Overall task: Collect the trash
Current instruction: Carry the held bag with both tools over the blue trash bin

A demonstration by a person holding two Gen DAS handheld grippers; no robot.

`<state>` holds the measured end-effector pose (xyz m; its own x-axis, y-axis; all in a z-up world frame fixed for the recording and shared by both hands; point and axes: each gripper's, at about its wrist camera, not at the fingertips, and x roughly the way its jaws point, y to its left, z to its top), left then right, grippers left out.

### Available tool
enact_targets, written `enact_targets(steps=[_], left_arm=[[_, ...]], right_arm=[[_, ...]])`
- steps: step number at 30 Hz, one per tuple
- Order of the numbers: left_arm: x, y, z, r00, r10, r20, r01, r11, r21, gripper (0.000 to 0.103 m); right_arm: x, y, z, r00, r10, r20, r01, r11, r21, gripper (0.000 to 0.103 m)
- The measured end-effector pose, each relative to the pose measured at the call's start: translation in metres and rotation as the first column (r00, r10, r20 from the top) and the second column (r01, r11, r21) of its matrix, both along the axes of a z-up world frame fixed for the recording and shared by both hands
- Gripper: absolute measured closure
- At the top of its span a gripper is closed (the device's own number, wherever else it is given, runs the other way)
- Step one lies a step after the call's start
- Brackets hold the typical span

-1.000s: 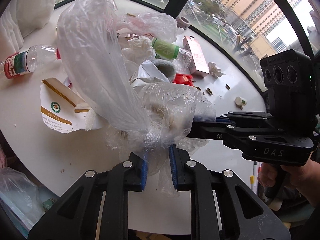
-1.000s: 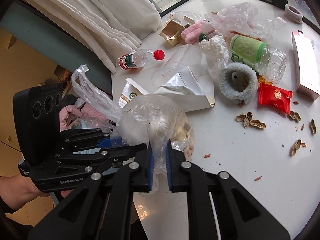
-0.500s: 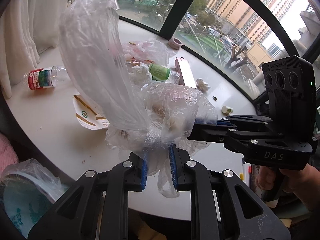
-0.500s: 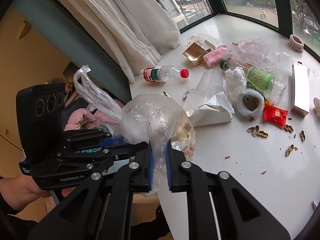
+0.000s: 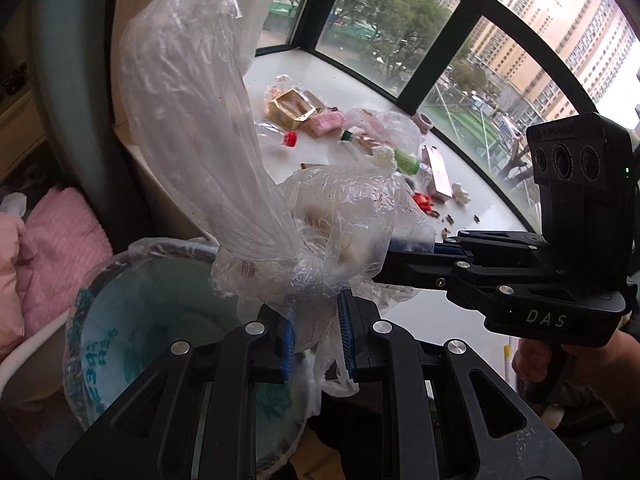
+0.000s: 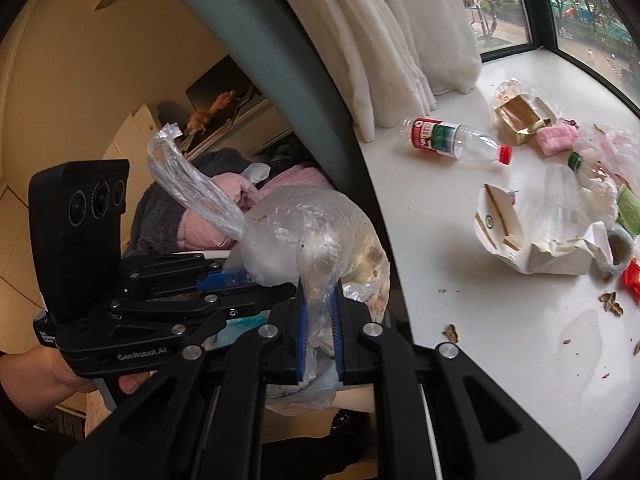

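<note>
Both grippers hold one clear plastic bag (image 5: pixel 336 232) of scraps in the air, off the left edge of the white table (image 6: pixel 500 344). My left gripper (image 5: pixel 314 334) is shut on the bag's lower part. My right gripper (image 6: pixel 319 340) is shut on the same bag (image 6: pixel 316 232) from the other side. A lined trash bin (image 5: pixel 132 320) with blue print stands below and left of the bag. The bag's long loose tail (image 5: pixel 192 100) sticks up.
Trash lies on the table: a water bottle with red cap (image 6: pixel 456 142), a torn paper cup (image 6: pixel 500 220), a gold box (image 6: pixel 520 118), a clear cup (image 6: pixel 560 208), a green-label bottle (image 5: pixel 406 162), a pink carton (image 5: pixel 438 172), nutshells (image 6: pixel 612 304). Pink bedding (image 5: pixel 52 248) and a white curtain (image 6: pixel 400 40) lie left.
Both grippers have carried the bag left, off the table's edge and over the trash bin. The table's trash has receded to the right. Both stay shut.
</note>
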<state>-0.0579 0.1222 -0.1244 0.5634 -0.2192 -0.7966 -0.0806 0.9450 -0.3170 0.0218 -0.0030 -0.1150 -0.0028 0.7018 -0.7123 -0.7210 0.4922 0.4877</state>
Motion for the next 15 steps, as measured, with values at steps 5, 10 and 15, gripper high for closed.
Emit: enact_targets(steps=[5,10,15], left_arm=[[-0.034,0.03,-0.008,0.996,0.084,-0.025,-0.084,0.997,0.003,0.086],[-0.061,0.053,-0.021,0.988,0.143,-0.057,-0.143,0.99,0.004,0.086],[-0.076,0.065,-0.037,0.981,0.173,-0.089,-0.174,0.985,0.005,0.086]], right_arm=[[-0.023,0.041,-0.013,0.997,0.077,-0.012,-0.077,0.997,-0.021,0.091],[-0.043,0.07,-0.028,0.991,0.132,-0.037,-0.133,0.99,-0.047,0.091],[-0.055,0.089,-0.042,0.985,0.162,-0.058,-0.166,0.983,-0.077,0.091]])
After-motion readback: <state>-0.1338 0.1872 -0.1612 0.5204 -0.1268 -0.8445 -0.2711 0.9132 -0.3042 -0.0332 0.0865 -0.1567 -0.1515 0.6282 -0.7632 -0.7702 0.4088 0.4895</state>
